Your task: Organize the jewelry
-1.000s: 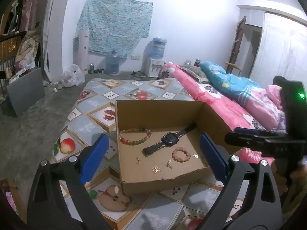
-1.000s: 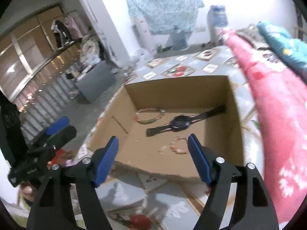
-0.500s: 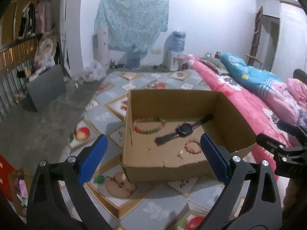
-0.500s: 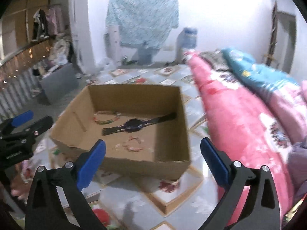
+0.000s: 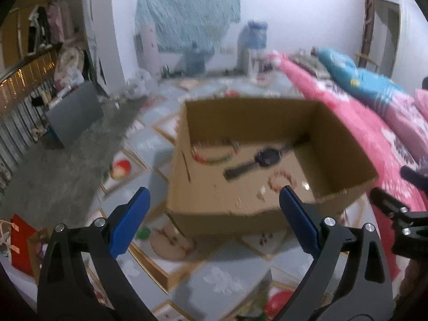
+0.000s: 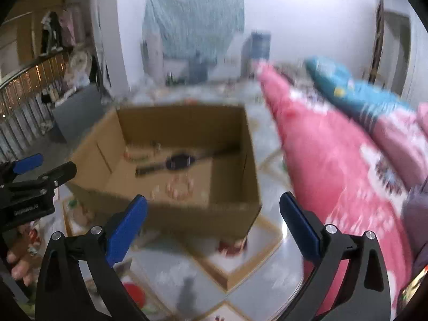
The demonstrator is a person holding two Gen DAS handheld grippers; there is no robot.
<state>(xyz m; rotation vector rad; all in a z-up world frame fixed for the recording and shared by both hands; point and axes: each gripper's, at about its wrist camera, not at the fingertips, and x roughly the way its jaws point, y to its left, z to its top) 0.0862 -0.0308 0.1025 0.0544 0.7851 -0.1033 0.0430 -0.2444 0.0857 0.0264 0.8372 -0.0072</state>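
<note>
Room now motion-blurred, cardboard box (image 5: pixel 240 222) nearer both wide-spread tools.

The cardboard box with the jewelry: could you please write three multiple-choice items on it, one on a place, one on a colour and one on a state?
1. Where does the black watch lie?
A. On the floor of the cardboard box
B. On the pink blanket
C. Between the jaws of the left gripper

2. What colour are the pads of both grippers?
A. Red
B. Blue
C. Green

3. How does the right gripper stand?
A. Shut on a bracelet
B. Shut on nothing
C. Open, holding nothing

Answers:
1 A: the watch lies flat inside the box, between the multicoloured bead bracelet and the small pink bead bracelet.
2 B: the pads on the fingers are blue in both wrist views.
3 C: its jaws, which have just been opening, stand wide apart with nothing between them.
</note>
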